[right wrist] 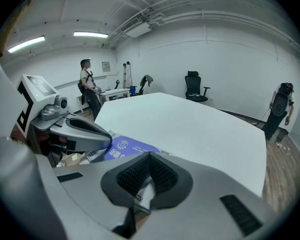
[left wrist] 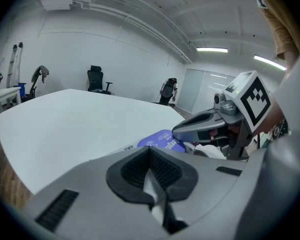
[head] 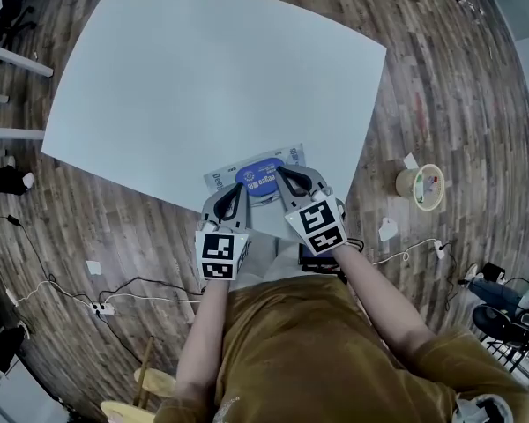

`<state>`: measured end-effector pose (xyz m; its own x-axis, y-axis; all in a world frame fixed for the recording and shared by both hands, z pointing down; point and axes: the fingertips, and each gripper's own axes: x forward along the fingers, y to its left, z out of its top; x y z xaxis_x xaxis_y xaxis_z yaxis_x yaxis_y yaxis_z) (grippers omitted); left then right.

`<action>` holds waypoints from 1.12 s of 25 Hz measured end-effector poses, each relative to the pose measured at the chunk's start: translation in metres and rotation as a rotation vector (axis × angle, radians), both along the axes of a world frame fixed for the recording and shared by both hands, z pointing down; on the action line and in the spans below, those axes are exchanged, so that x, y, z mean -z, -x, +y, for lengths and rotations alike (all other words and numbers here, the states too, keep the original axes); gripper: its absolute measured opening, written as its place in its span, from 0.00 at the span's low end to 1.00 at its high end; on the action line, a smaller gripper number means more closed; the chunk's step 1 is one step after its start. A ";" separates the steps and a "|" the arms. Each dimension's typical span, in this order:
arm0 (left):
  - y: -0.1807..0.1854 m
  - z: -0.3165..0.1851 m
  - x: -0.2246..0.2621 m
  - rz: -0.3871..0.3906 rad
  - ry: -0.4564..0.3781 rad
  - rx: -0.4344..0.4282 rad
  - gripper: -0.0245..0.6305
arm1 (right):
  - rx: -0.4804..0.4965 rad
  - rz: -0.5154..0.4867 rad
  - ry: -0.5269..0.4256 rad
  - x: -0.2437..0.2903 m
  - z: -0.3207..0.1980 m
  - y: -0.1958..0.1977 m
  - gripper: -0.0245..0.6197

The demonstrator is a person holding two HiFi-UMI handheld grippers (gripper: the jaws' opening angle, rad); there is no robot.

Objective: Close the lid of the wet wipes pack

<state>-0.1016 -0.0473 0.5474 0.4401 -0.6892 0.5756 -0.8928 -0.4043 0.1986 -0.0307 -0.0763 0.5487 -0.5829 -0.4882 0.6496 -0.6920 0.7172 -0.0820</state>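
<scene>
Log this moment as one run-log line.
wet wipes pack: table near edge | left claw: shut, at pack | right claw: shut, by blue lid

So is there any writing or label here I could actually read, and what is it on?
Nothing can be quoted with certainty.
Blue lid of the wet wipes pack: white print and a round logo, too blurred to read.
Pale edge of the pack: small dark print, too small to read.
Left marker cube and right marker cube: black-and-white square patterns, no letters.
</scene>
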 end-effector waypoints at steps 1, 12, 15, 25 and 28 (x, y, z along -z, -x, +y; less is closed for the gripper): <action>0.000 -0.001 0.000 0.001 0.003 0.001 0.03 | -0.001 0.002 0.003 0.000 -0.001 0.000 0.05; -0.002 -0.001 -0.013 0.018 0.076 -0.014 0.03 | 0.018 0.041 0.050 -0.014 0.002 0.000 0.05; -0.001 -0.001 -0.014 0.021 0.078 -0.016 0.03 | 0.017 0.046 0.064 -0.017 0.002 0.001 0.05; -0.001 -0.003 -0.015 0.032 0.080 -0.014 0.03 | 0.014 0.062 0.080 -0.020 0.000 0.002 0.05; -0.001 -0.003 -0.015 0.028 0.079 -0.014 0.03 | 0.010 0.063 0.080 -0.020 0.000 0.001 0.05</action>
